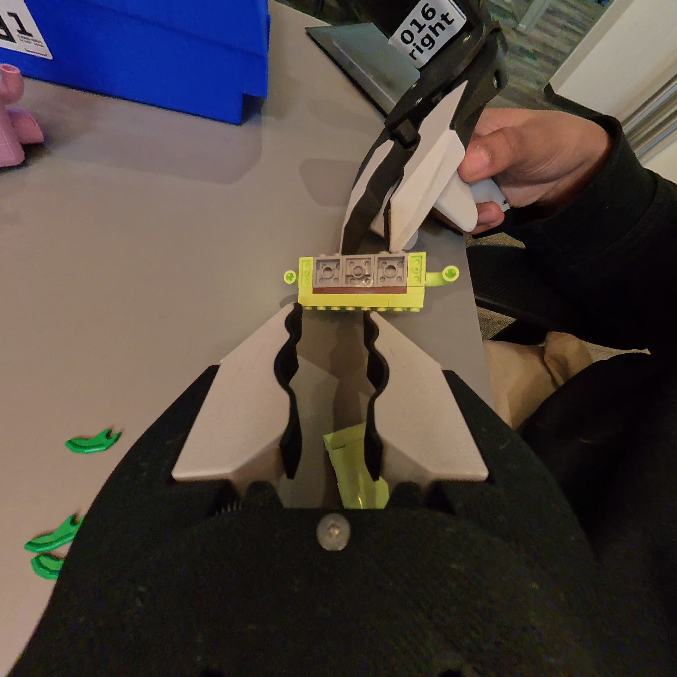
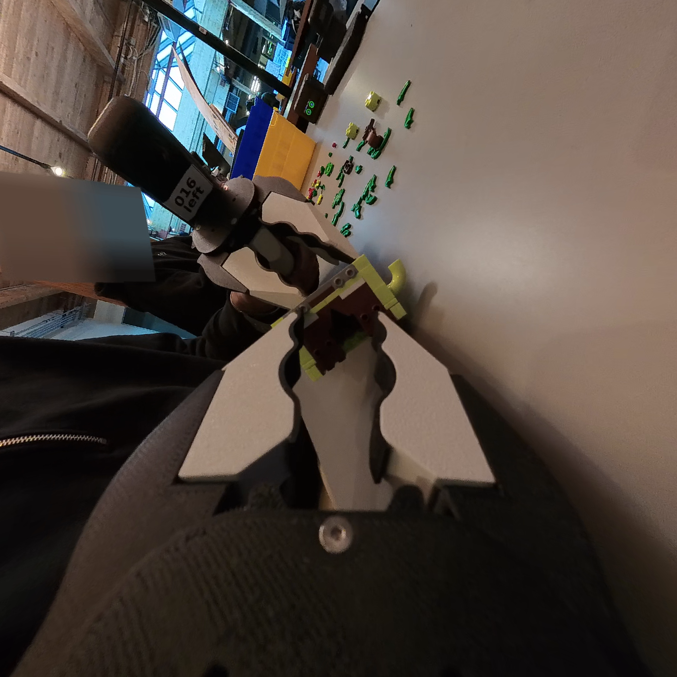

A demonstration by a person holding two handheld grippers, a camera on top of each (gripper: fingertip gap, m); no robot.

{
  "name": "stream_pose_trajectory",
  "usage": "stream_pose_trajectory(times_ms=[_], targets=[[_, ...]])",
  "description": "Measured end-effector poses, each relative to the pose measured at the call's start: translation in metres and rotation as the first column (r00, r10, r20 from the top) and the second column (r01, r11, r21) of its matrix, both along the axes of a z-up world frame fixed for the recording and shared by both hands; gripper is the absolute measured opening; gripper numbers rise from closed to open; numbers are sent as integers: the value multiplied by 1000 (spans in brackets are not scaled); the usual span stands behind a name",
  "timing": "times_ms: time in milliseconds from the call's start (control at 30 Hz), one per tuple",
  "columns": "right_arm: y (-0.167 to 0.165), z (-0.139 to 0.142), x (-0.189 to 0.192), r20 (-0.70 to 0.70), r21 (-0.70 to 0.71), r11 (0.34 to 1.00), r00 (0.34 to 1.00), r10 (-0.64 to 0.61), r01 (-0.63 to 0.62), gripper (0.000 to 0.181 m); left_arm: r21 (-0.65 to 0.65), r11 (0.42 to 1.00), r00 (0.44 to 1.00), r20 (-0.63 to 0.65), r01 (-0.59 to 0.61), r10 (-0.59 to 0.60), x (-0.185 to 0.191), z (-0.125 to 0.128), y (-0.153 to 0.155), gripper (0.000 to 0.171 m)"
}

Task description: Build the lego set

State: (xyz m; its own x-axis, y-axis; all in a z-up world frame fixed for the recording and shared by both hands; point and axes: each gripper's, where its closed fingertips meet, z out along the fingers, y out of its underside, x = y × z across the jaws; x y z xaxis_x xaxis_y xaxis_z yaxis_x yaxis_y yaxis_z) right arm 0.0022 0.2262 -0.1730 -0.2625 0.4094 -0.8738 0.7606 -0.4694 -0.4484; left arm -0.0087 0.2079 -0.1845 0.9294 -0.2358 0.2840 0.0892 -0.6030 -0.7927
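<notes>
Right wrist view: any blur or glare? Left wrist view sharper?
Right wrist view: soft glare on the table, the loose green pieces small and soft, the frame tilted sideways. Left wrist view: the lego build sharp, the green pieces at the left edge blurred, wide-angle bending at the edges.

Blue bin (image 1: 146, 47) — yellow bin (image 2: 285, 154).

Beside the lego assembly (image 1: 361, 280), a lime piece (image 1: 353, 472) is half hidden by the left gripper (image 1: 331, 315), and green leaves (image 1: 47, 546) are cut off behind its body.
</notes>
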Motion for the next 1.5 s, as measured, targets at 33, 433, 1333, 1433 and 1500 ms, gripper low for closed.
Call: stream_pose_trajectory(times_ms=[33, 433, 1333, 1433, 1500], targets=[[-1, 0, 1, 1, -2, 1000, 1000, 7, -7, 34, 0, 1000, 1000, -2, 3, -3, 0, 0, 0, 31], [4, -13, 18, 63, 49, 998, 997, 47, -50, 30, 3, 1000, 1000, 8, 17, -17, 9, 3, 2, 33], [19, 11, -2, -220, 256, 963, 975, -29, 87, 39, 103, 989, 994, -2, -105, 105, -21, 21, -12, 37], [28, 31, -10, -381, 290, 934, 921, -87, 208, 41, 182, 971, 988, 10, -155, 156, -39, 27, -18, 37], [32, 41, -11, -449, 283, 924, 887, -108, 256, 42, 252, 951, 982, -8, -178, 187, -48, 32, -21, 37]])
